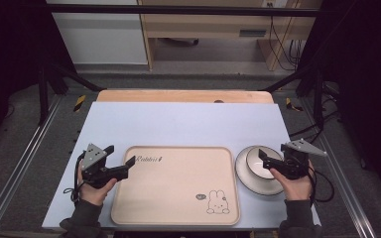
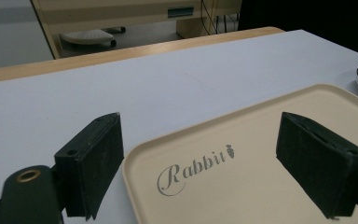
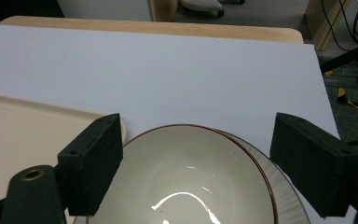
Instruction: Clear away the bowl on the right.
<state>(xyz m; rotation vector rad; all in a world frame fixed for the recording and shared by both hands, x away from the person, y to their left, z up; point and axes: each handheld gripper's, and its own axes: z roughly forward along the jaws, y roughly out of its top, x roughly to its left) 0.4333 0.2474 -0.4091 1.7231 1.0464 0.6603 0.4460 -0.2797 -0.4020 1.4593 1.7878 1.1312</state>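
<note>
Beige plastic tray (image 1: 176, 186) lies flat at the lower centre of the high view, on the pale table (image 1: 188, 124), with a script word at its upper left corner and a rabbit print at its lower right.

Left gripper (image 1: 120, 164), lower left of that frame: fingers apart, holding nothing. In the left gripper view the tray's near corner (image 2: 135, 161) sits between the two fingers (image 2: 91, 163), one finger over bare table, the other over the tray floor. Contact with the rim cannot be confirmed; the fingers appear just above it.

Right gripper (image 1: 261, 157), lower right of the high view: fingers apart, empty. It hovers over a white bowl (image 1: 258, 161) that rests on a ribbed plate (image 1: 250, 181), just beside the tray's right edge. In the right gripper view the bowl (image 3: 186, 177) lies between the fingers (image 3: 93, 163), its brown rim nearer the left-hand finger; the plate's ribbed edge (image 3: 286, 200) shows beneath the right-hand one.

Assessment: the step in hand appears to be taking the bowl for transfer to the tray, the left gripper steadying the tray corner. Recommended practice: lower the right gripper until one finger is inside the bowl wall and one outside, close on the rim alone, and keep clear of the plate below. Glazed surface likely slippery; lift level.
</note>
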